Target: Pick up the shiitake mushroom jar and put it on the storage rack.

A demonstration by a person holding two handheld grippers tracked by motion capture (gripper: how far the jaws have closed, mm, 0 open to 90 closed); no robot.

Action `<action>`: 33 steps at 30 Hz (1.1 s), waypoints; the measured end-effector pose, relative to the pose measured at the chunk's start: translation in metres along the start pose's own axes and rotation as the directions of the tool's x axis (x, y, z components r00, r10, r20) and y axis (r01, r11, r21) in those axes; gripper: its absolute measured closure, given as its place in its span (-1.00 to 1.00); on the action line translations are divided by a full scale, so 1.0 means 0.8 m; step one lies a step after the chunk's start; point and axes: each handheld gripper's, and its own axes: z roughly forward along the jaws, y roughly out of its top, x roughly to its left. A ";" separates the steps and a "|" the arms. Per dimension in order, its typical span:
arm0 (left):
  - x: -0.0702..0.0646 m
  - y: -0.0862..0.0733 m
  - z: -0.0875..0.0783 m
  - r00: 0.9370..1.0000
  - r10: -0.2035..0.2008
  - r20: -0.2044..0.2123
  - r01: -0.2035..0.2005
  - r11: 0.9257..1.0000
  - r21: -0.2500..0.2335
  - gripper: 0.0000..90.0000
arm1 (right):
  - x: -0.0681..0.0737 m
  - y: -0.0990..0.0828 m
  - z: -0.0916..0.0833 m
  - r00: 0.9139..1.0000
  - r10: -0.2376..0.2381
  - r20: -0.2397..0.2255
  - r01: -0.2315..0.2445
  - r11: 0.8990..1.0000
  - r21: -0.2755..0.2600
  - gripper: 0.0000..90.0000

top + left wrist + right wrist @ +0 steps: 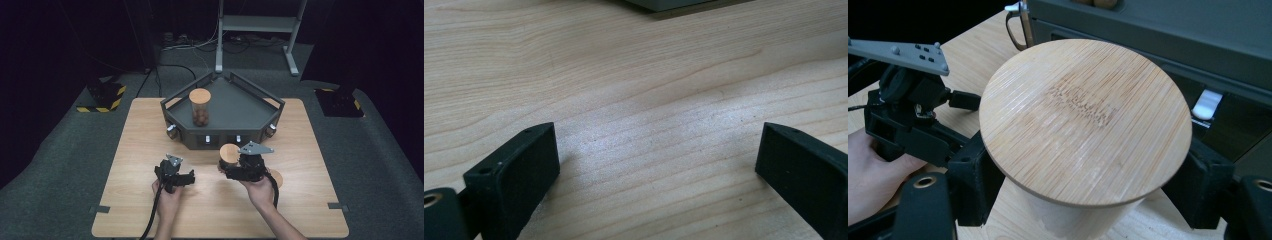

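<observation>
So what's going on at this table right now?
A person works at a wooden table with a handheld gripper in each hand. The right gripper is clamped around a jar with a round bamboo lid, held just in front of a dark grey tray. A second lidded jar, with brown pieces inside, stands in that tray. The left gripper is open and holds nothing.

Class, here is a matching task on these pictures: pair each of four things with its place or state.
Things:
1. left tool
2. right tool
3. jar with brown contents
4. loose wooden disc

Places or states:
a. stands in the grey tray
b. shut on a jar with a wooden lid
c. open, nothing between its jaws
d. lies on the table by the right hand

Pairs: 1-c, 2-b, 3-a, 4-d
</observation>
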 end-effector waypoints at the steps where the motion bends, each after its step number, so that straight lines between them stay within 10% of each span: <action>1: 0.000 0.000 0.000 1.000 0.000 0.000 0.000 1.000 0.000 -0.91 | -0.001 0.002 -0.001 1.000 0.000 0.000 0.000 1.000 -0.002 -0.43; 33: 0.000 0.000 0.000 1.000 0.000 0.001 0.000 1.000 0.000 -0.91 | -0.026 0.081 -0.012 0.998 0.018 0.057 -0.016 1.000 -0.020 -0.43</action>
